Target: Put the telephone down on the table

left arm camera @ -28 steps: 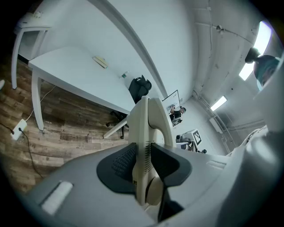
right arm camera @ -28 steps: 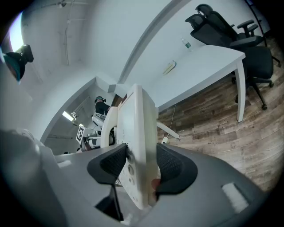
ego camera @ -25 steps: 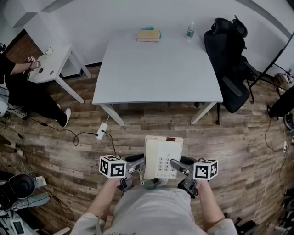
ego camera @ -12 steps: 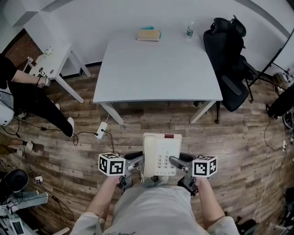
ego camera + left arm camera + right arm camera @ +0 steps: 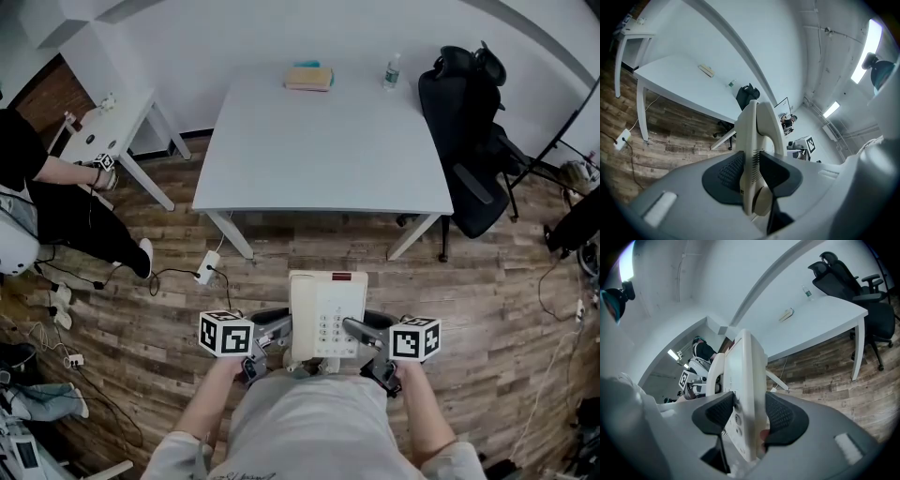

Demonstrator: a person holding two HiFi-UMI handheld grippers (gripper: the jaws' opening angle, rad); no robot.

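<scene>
A white desk (image 5: 323, 141) stands ahead, well apart from the person. Over the wood floor (image 5: 487, 281) hangs a cream telephone (image 5: 323, 314), kept level because the left hand-held gripper (image 5: 278, 328) and right hand-held gripper (image 5: 359, 330) pinch its opposite edges.

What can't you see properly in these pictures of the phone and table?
- Telephone button numbers: head view, too small to read.
- Bottle label: head view, too small.
- Flat thing at the far edge of the table: head view, too small to name.
- Seated person: cut off by the head view's left edge.
</scene>
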